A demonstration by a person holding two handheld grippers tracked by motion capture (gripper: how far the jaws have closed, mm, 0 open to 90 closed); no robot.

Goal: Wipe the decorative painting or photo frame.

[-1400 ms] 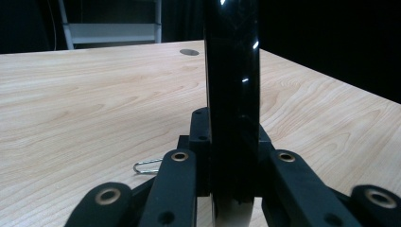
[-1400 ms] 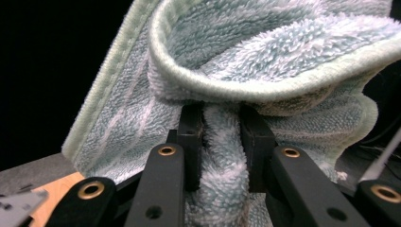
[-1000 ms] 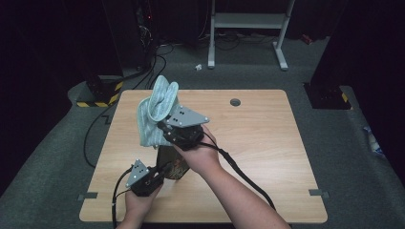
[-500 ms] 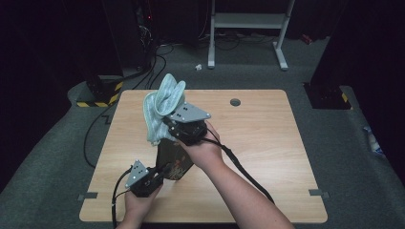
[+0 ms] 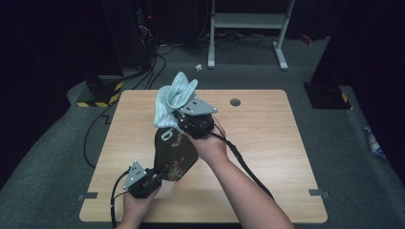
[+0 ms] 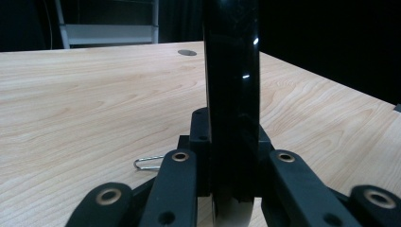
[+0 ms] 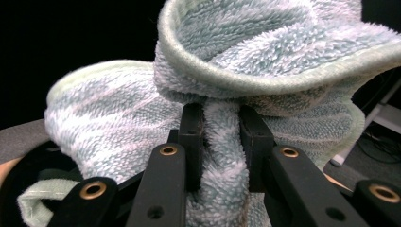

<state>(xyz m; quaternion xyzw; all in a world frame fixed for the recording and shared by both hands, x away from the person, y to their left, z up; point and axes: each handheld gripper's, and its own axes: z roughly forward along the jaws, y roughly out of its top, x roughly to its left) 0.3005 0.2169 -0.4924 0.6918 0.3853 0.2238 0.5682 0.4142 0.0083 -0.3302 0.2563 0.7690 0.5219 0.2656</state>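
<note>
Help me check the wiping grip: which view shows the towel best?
The right gripper view: the towel bunches between the right gripper, pile and hem sharp. The high view shows the towel small, above the dark board.

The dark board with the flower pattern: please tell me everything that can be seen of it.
The dark board is flat, glossy black, with a reddish flower print and a pale hanging hole near its far end. It stands tilted on edge over the wooden table. The left hand-held gripper clamps its near end; the light blue towel, pinched by the right hand-held gripper, presses against its far end.
</note>
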